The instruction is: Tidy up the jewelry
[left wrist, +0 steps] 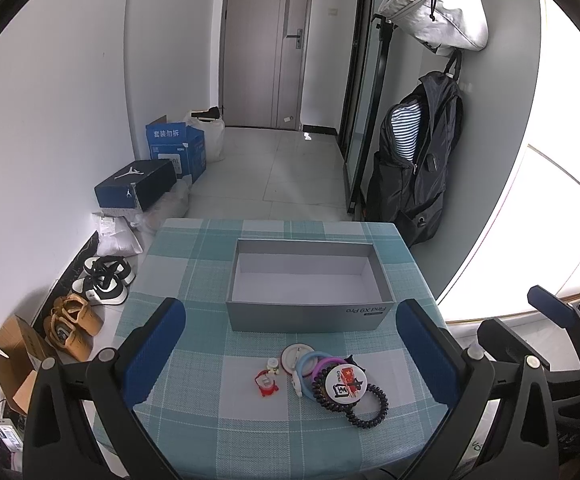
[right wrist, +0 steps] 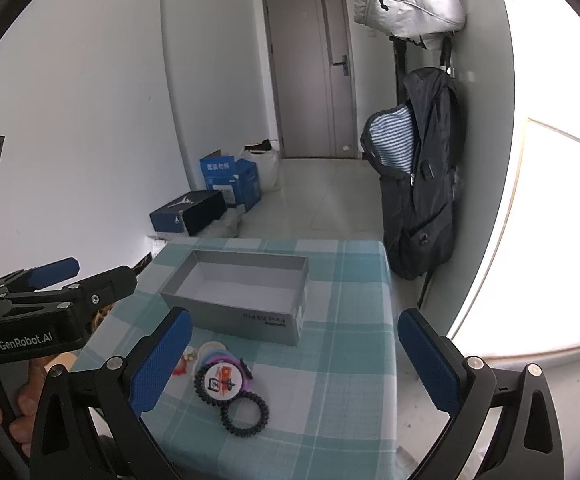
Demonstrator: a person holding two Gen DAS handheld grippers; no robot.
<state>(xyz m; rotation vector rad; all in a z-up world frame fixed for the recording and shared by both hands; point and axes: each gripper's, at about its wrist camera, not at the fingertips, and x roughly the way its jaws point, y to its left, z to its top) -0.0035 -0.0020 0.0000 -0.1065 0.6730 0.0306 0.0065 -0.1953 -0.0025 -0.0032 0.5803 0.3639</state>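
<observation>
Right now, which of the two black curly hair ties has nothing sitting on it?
The black curly hair tie nearest the camera lies bare. The other black curly hair tie, touching it, has the round badge resting on top.

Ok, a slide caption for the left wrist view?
Open left gripper above trinkets near an empty grey box.

Matt cardboard box, seemingly woven checked tablecloth

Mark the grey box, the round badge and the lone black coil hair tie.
grey box [left wrist: 306, 316]: left wrist view, front wall.
round badge [left wrist: 343, 385]: left wrist view, middle of its printed face.
black coil hair tie [right wrist: 244, 415]: right wrist view, on the ring's coil.
</observation>
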